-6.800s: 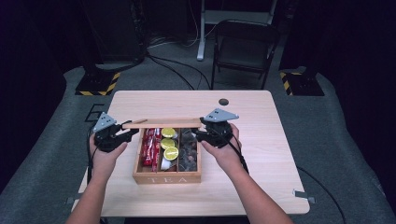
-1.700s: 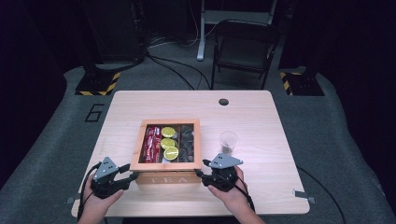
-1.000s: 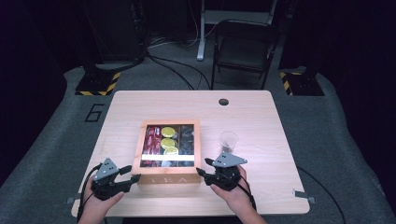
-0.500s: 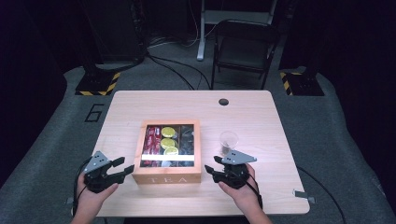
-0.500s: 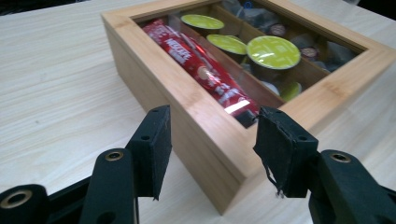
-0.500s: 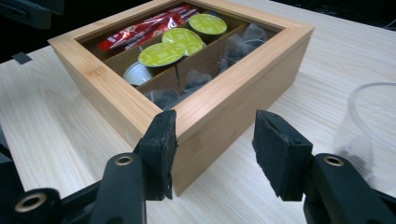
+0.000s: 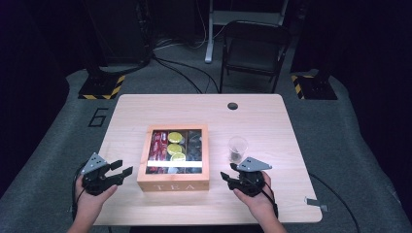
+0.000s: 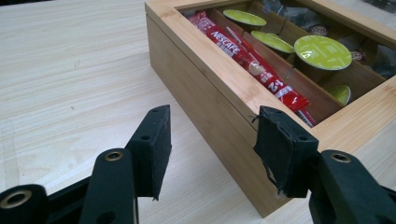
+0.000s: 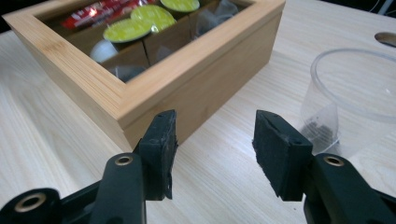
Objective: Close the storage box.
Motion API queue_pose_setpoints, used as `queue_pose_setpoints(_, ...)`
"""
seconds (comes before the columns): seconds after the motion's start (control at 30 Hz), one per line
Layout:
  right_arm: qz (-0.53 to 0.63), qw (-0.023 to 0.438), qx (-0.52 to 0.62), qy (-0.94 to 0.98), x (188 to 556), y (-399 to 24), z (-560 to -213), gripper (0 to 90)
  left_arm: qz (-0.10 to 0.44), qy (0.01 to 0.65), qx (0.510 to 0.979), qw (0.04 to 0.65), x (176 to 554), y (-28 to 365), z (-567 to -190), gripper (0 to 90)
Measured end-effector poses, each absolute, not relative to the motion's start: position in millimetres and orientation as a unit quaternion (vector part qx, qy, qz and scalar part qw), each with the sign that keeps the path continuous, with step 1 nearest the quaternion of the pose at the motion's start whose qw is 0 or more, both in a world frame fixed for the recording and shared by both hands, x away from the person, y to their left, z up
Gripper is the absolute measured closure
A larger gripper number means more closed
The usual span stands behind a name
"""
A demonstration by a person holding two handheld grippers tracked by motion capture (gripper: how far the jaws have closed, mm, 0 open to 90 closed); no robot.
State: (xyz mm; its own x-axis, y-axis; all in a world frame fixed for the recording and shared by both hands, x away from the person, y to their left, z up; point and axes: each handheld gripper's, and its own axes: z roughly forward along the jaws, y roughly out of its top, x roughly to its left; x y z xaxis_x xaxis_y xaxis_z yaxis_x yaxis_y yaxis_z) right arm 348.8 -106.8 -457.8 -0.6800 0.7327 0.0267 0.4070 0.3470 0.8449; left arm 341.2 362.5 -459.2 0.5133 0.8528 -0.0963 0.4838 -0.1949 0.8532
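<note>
The square bamboo tea box with its glass-windowed lid [image 7: 173, 158] sits between the empty, part-open left gripper [image 7: 118, 172] and right gripper [image 7: 228, 177], just beside both.

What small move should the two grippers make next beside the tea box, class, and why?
Probably draw both back a little more. The wooden tea box sits shut on the table, the left gripper and right gripper stand open and apart from it, and the clear cup stands close by.
</note>
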Motion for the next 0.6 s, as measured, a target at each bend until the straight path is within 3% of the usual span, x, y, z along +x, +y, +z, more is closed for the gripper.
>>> queue_pose_setpoints(0.6,0.428,0.166,0.373,0.806,357,-106,-479,49.1,0.194,0.478,0.746,0.421,353,368,-480,44.6)
